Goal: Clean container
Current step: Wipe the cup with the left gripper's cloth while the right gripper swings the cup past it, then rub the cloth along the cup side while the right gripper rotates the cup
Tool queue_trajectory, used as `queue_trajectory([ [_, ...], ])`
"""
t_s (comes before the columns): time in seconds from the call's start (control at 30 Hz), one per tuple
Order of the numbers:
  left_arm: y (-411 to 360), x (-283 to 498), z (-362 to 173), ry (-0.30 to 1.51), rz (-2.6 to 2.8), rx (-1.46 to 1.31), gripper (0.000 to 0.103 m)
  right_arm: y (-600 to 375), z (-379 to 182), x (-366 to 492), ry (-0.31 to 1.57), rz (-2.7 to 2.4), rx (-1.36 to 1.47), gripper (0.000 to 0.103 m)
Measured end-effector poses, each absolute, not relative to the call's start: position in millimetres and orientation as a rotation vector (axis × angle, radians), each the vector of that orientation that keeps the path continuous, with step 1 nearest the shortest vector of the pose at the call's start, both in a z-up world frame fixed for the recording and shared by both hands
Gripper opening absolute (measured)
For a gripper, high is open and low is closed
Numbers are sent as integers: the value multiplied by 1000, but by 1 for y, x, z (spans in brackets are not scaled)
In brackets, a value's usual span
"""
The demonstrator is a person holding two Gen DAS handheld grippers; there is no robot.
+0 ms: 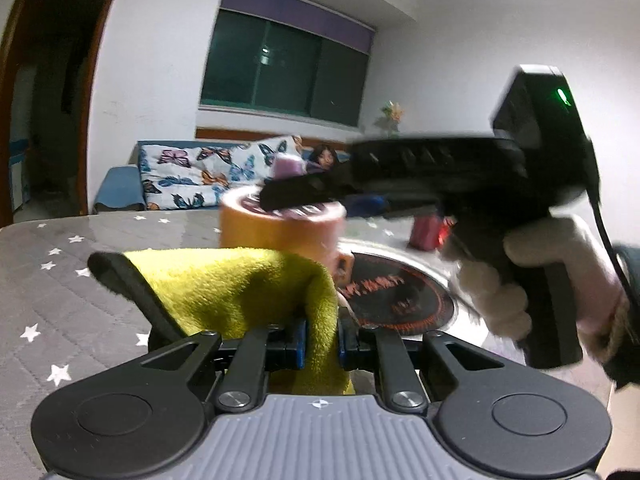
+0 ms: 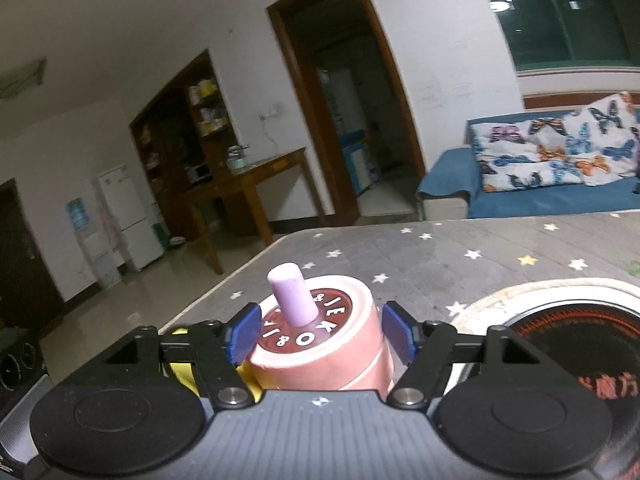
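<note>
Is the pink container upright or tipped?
Upright: the pink container stands on the table, lid facing up, purple knob pointing upward.

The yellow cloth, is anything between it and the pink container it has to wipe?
Nothing visible blocks it. The yellow cloth, pinched in the left gripper, sits just in front of the pink container. The right gripper straddles the container, its pads not visibly touching the sides.

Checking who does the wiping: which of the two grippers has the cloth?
The left gripper: its jaws are shut on the yellow cloth. The right gripper only straddles the pink container, blue pads apart at its sides.
</note>
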State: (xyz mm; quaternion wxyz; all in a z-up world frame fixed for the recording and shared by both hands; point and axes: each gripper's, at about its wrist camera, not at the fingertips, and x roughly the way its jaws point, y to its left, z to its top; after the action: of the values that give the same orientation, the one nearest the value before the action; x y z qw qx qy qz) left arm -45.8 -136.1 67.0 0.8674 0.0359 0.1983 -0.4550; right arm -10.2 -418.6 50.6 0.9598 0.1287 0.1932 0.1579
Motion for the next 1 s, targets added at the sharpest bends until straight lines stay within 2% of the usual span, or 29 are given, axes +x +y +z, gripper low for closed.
queue_trajectory([
  [0.17, -124, -50, 79, 375, -930, 69, 16, -426, 45, -14, 381, 311, 366, 64],
  [0.4, -105, -47, 110, 255, -914, -5, 16, -430, 40, -16, 375, 298, 415, 63],
  [1.0, -113, -30, 74, 347, -914, -93, 17, -437, 39, -9, 371, 283, 444, 63],
])
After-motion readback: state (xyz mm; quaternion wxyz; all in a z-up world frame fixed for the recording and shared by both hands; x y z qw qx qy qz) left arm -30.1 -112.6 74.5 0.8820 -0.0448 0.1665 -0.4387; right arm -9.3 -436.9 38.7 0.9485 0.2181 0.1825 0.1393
